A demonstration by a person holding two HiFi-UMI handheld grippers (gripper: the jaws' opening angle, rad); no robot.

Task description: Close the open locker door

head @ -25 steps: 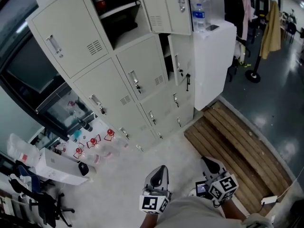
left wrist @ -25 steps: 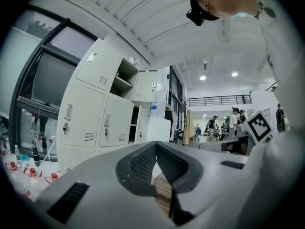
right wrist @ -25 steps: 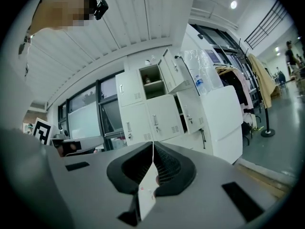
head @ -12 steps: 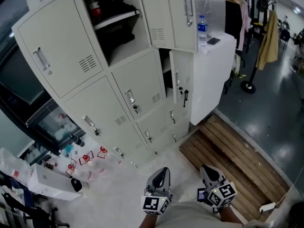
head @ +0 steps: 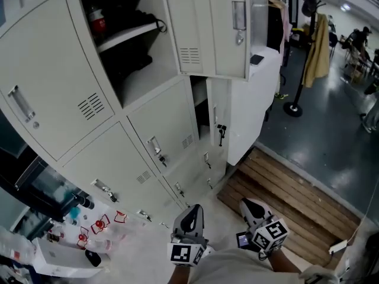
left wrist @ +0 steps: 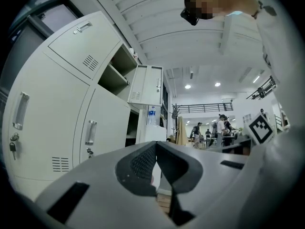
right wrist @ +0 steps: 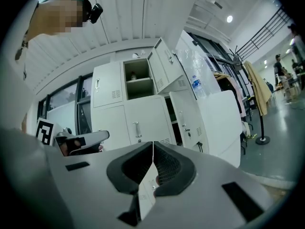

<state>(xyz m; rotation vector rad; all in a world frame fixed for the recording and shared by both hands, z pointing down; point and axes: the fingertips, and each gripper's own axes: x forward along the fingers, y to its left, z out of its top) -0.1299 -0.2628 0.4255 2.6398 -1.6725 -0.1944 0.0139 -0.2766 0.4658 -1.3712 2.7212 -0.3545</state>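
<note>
The pale grey locker block (head: 106, 135) fills the left of the head view. Its upper right door (head: 214, 28) stands swung open, showing a shelf with dark things (head: 127, 37) inside. Below it a second door (head: 217, 120) hangs ajar with a key in it. Both doors also show in the right gripper view, the upper door (right wrist: 167, 71) and the ajar door (right wrist: 187, 119); the upper door (left wrist: 147, 85) shows in the left gripper view. My left gripper (head: 190, 218) and right gripper (head: 251, 209) are low, well short of the lockers. Both are shut with nothing in them.
A white cabinet (head: 253, 99) stands right of the lockers, a water bottle (right wrist: 195, 87) on top. A wooden slat pallet (head: 284, 200) lies on the floor ahead to the right. Small clutter (head: 89, 238) sits at the lockers' left foot. A coat stand (head: 312, 46) and people are further back.
The lockers have grown larger and nearer in the head view, and the open door now sits higher in the frame. Both grippers stay low and shut, shifted slightly left.
</note>
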